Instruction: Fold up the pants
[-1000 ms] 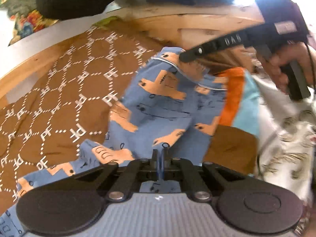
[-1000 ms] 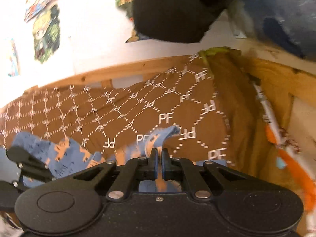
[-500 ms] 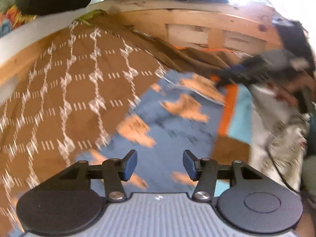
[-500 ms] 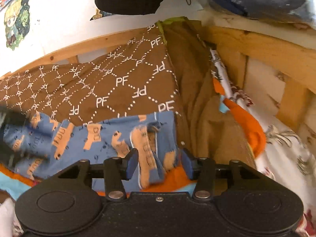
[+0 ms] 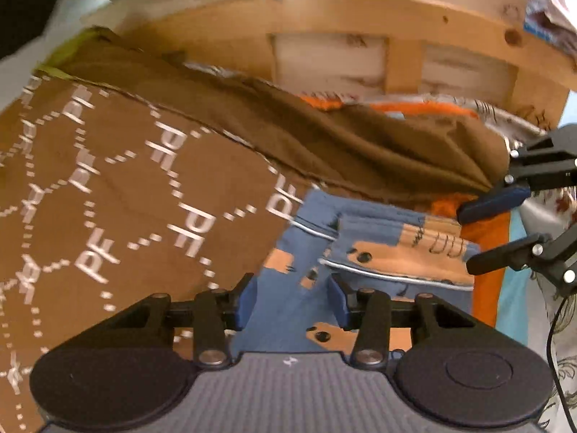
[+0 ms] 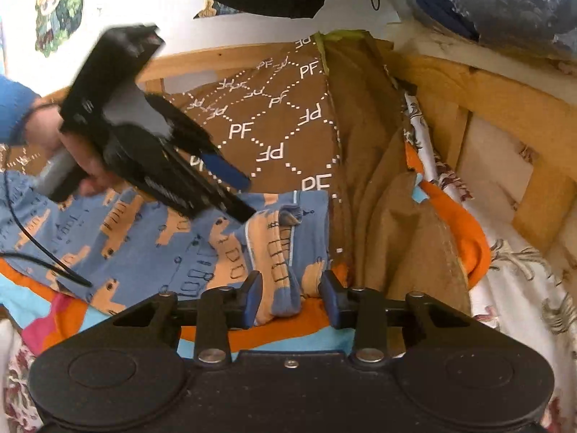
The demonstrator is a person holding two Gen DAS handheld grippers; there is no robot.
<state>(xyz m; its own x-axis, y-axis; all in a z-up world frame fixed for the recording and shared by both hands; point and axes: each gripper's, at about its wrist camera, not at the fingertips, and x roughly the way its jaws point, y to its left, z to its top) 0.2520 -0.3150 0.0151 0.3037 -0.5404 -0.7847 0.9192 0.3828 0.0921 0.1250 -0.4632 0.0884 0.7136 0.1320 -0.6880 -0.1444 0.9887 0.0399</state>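
The bed (image 6: 274, 119), under a brown PF-print cover, serves as the folding surface, with the blue pants (image 6: 173, 238) lying flat toward six o'clock. Both grippers hover to re-grip: the left gripper (image 5: 290, 297) and right gripper (image 6: 290, 297) have fingers apart and closing, over cloth but not pinching it.

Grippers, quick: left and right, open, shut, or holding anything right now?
Left gripper: open, jaws closing, over the pants, pads not pressing on them.
Right gripper: open, jaws closing, pants edge between the pads, not gripped.
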